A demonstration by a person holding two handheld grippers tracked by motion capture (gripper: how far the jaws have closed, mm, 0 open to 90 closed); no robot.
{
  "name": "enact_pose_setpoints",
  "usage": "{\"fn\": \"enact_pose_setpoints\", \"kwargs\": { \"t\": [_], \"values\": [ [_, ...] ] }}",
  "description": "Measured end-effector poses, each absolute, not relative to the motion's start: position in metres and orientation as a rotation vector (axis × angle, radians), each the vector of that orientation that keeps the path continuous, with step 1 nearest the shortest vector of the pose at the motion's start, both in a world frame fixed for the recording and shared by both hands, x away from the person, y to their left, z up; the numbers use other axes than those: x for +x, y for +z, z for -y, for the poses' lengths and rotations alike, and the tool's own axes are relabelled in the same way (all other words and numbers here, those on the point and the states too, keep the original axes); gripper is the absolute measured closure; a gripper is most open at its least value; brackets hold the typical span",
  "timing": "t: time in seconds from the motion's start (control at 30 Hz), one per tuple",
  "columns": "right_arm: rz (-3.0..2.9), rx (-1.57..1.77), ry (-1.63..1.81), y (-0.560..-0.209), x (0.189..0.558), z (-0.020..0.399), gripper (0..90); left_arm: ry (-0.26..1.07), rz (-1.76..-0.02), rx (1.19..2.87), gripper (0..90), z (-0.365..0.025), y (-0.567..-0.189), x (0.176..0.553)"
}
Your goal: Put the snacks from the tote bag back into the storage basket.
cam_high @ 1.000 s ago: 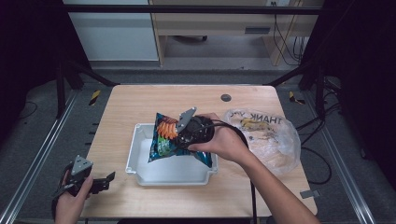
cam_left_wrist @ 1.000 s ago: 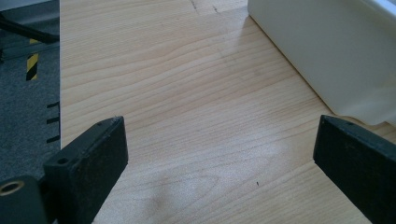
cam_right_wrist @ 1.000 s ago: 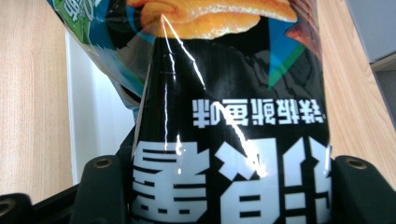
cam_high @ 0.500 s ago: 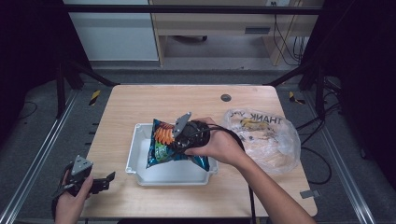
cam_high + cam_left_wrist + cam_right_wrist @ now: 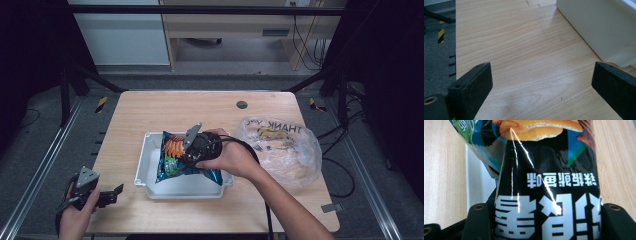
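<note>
The snack bag [image 5: 182,161], a glossy blue and black packet with orange chips printed on it, sits over the white tray [image 5: 150,187], its lower edge down inside the tray and its upper part leaning toward the tray's far left corner. In the right gripper view the snack bag [image 5: 544,177] is seen upside down, white lettering across its black panel, with the two black jaws pressing on it from either side. The right gripper [image 5: 192,150] thus pinches the bag at its near right part, above the tray's middle, and the person's right hand [image 5: 227,157] wraps around the gripper body just right of the bag, over the tray's right half. A black cable loops from that gripper past the tray's right rim.

The white tray rests on the wooden table [image 5: 165,110], nearer the person's edge than the far edge. Just right of the tray lies a clear plastic bag [image 5: 282,147] with printed lettering, crumpled, close beside the tray's right rim.

The left gripper [image 5: 112,194] is well left of the tray, at the table's near left corner, held by the left hand [image 5: 77,212]. In the left gripper view its jaws stand spread wide with bare table [image 5: 529,62] between them, gripping nothing, and the tray's white wall [image 5: 599,27] rises beyond its right jaw.
</note>
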State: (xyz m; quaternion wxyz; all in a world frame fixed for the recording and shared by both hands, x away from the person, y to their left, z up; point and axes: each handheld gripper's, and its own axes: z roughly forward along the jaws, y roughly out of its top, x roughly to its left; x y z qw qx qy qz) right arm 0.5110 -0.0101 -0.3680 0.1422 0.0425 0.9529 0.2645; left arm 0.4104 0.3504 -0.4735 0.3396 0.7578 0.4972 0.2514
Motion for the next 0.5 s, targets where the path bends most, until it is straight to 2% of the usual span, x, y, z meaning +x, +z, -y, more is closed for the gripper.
{"fn": "enact_pose_setpoints", "kwargs": {
  "t": [0.5],
  "values": [
    [-2.772, 0.122, 0.753, -0.3764, 0.5124, 0.0061, 39.0, 0.653, -1.293, 1.971, 3.1, -0.3501, -0.4736, 0.4106]
  ]
}}
